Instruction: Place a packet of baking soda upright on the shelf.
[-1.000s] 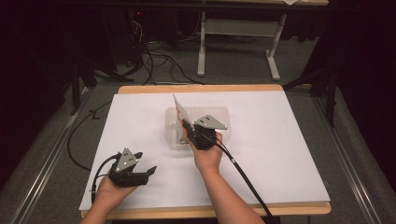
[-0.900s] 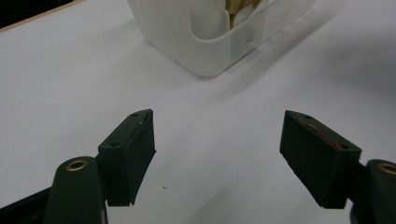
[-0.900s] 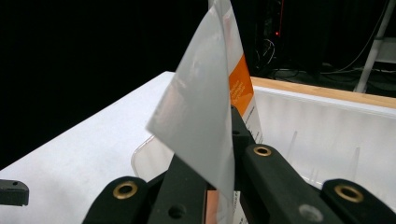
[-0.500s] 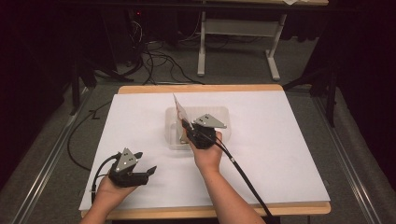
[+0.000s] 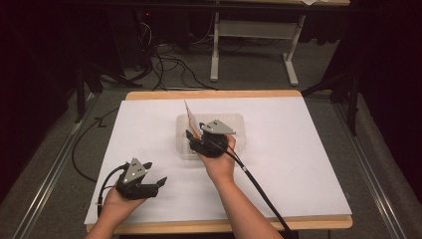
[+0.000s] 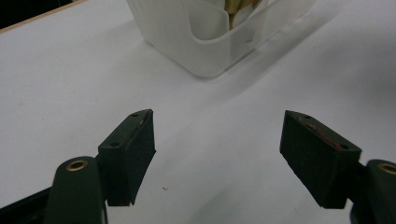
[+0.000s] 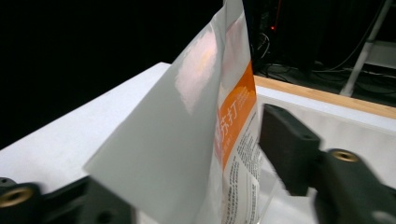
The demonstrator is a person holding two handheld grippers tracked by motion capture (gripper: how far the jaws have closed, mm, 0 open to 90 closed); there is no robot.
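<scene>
Clear plastic container (image 5: 239, 144) at centre of white table (image 5: 308, 164), with glossy white-and-orange packet (image 7: 205, 140) standing tilted at container's near-left part. Right gripper (image 5: 193, 140) over container's near-left edge, jaws either side of packet; firm contact cannot be told. Left gripper (image 6: 219, 158) well apart from container toward table's near-left corner, jaws wide, holding nothing.

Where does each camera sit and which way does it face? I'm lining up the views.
High view: above the person's side, facing forward and down on the table; both forearms enter from below.
Left gripper view: on the left gripper, facing the clear bin; fingers apart.
Right gripper view: on the right gripper, facing the packet.
All share the bin.
</scene>
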